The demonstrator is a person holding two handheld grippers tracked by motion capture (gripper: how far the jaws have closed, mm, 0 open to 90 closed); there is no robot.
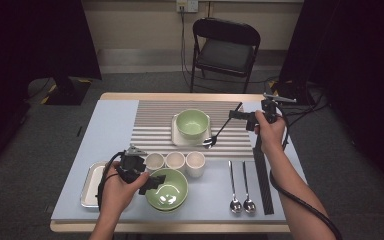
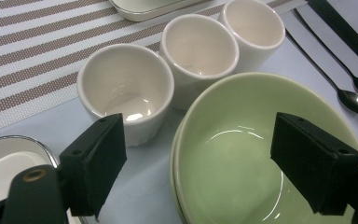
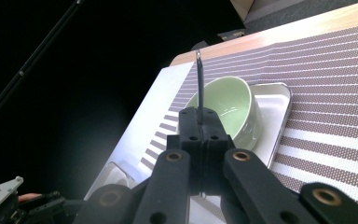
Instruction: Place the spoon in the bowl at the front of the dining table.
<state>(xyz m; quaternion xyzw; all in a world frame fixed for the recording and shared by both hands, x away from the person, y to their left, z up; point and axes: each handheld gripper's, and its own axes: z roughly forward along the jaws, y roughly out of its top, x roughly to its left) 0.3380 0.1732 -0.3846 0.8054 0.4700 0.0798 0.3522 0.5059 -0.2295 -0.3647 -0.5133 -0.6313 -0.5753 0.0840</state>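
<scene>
From above, I see a blue tabletop (image 1: 110,130) with a striped mat; one bowl (image 1: 192,122) is already set on its tray, and my right gripper (image 1: 236,116) pinches a spoon (image 1: 219,131) just beside it. Two spoons wait. In the left gripper view, my spread jaws straddle the stacked bowls' (image 2: 233,154) rim. In the right gripper view, the handle (image 3: 199,84) stands clamped.
</scene>
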